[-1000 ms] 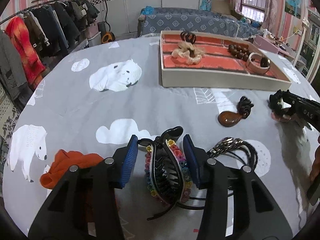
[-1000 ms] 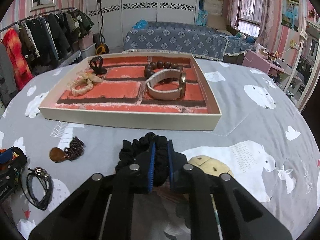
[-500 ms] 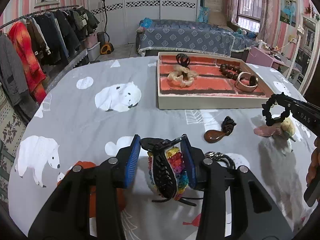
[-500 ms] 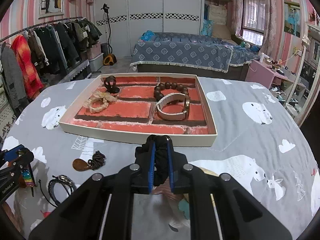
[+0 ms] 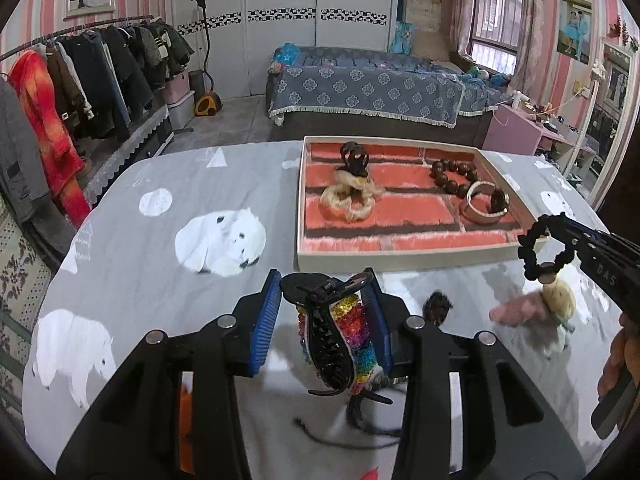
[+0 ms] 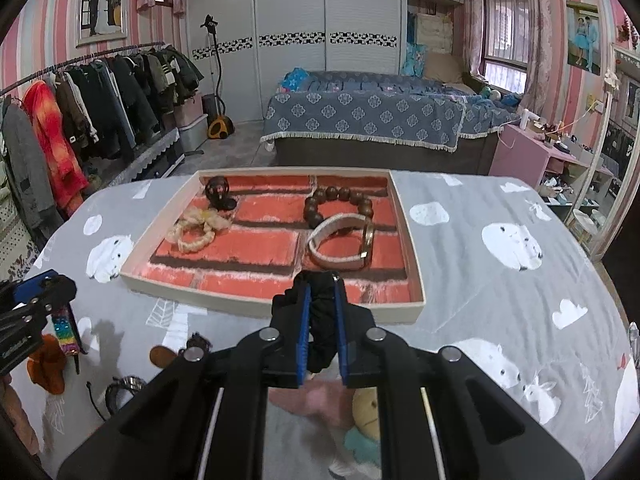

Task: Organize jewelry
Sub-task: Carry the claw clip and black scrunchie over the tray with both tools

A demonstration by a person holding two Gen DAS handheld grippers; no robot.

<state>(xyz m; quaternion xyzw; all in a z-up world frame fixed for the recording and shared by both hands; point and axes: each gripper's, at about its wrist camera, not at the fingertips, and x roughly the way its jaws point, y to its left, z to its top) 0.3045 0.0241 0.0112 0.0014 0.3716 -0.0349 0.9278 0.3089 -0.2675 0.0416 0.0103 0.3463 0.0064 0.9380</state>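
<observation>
"DAS" shows on the right gripper (image 5: 560, 236), which pinches a black scrunchie (image 6: 320, 316) between its pads. The left gripper (image 5: 322, 312) clamps a rainbow-beaded claw clip (image 5: 340, 340). Just beyond both lies the brick-patterned tray (image 6: 416, 304).

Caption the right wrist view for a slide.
Right gripper holds a black scrunchie just short of the tray, which contains a bead bracelet and watch.
</observation>
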